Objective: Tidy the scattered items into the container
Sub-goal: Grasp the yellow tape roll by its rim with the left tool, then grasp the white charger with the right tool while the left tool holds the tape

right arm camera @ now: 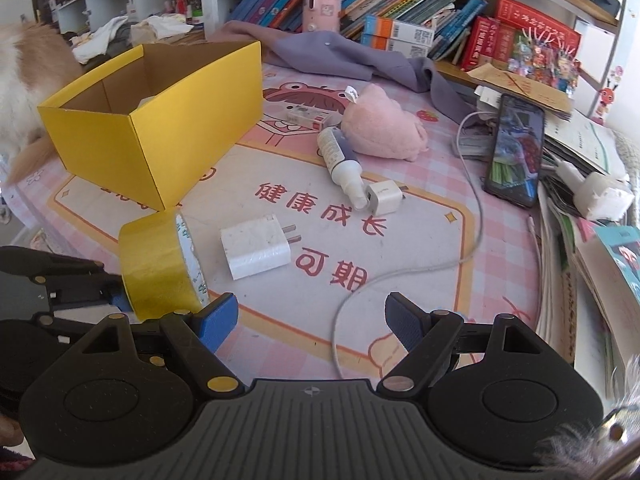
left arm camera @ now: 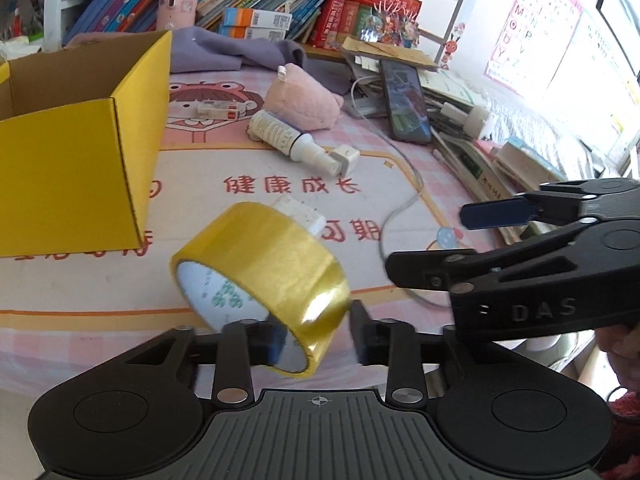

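Left gripper (left arm camera: 314, 334) pinches a roll of yellow tape (left arm camera: 262, 280) by its wall, one finger inside the core and the other against the outer face, and the roll is lifted clear of the pink desk mat (left arm camera: 280, 184). Ahead of it and to its left stands the open yellow box (left arm camera: 80, 168), near the tape but not touching it. Right gripper (right arm camera: 312, 318) hovers just beside the left one, on its right, fingers spread wide with nothing between the blue pads (right arm camera: 402, 322).

Straight ahead of the right gripper a large white charger (right arm camera: 256, 246) lies flat on the mat with its prongs pointing right. Beyond that a white spray bottle (right arm camera: 340, 162) lies on its side, its nozzle touching a small white plug cube (right arm camera: 384, 198). A pink plush toy (right arm camera: 382, 128) rests just behind the bottle, and a small flat carton (right arm camera: 306, 116) lies to its left. A white cable (right arm camera: 472, 216) curves across the mat on the right, toward a phone (right arm camera: 516, 148) lying on stacked papers. Purple cloth (right arm camera: 340, 56) lies farther back, in front of the bookshelf (right arm camera: 400, 0)
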Tool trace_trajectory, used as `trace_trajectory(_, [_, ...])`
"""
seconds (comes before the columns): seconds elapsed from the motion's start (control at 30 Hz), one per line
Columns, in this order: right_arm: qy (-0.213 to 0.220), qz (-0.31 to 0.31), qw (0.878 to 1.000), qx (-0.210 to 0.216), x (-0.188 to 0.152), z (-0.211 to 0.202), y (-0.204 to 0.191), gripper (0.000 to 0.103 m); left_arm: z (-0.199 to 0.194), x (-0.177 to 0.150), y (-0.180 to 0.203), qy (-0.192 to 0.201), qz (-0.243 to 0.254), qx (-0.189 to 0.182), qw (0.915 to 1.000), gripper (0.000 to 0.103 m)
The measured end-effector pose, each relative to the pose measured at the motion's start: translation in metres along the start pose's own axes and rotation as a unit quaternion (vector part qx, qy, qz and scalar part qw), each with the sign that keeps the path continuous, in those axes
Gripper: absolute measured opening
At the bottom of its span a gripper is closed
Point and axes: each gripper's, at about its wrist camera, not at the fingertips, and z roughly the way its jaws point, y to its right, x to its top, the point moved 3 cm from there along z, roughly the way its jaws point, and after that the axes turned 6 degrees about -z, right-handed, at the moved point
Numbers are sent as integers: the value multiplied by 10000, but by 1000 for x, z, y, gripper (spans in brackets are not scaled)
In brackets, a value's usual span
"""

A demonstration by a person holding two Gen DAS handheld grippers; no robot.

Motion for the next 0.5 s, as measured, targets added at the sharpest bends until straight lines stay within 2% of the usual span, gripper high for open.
trace_trajectory(0.1, [15,-38,9999,124,4,6,2,80,0,1,1,-17,-6,72,10000,17])
trace_trajectory(0.13, [16,-62,9998,175,6,7,2,80,0,2,2,-26,9,140,9999,8])
trace_trajectory(0.5, [0,-304,9970,712,27,33,-11,80,-19,8,-18,64,-263,840,9961,8])
